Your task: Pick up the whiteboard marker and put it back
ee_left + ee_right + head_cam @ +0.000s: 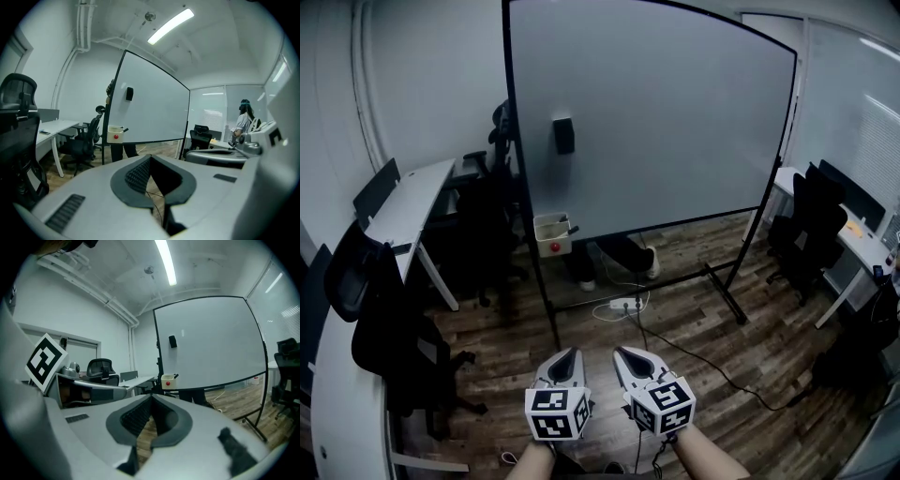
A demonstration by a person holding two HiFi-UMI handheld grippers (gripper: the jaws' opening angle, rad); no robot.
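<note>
A large whiteboard (pixel 656 122) on a wheeled stand faces me. A cream holder box (pixel 551 232) with a red dot hangs at its lower left corner, and a dark whiteboard marker (pixel 573 228) pokes out of its right side. The box (pixel 115 134) and marker (pixel 124 130) also show in the left gripper view, and the box (pixel 168 380) and marker (pixel 176 376) in the right gripper view. My left gripper (pixel 567 354) and right gripper (pixel 623 352) are side by side low in the head view, far short of the board. Both are shut and empty.
A black eraser (pixel 563 136) sticks to the board. A power strip (pixel 623 304) and cables lie on the wooden floor under it. Someone's legs (pixel 628 253) stand behind the board. Desks (pixel 412 202) and black chairs (pixel 384 319) line the left, more chairs (pixel 811 225) the right.
</note>
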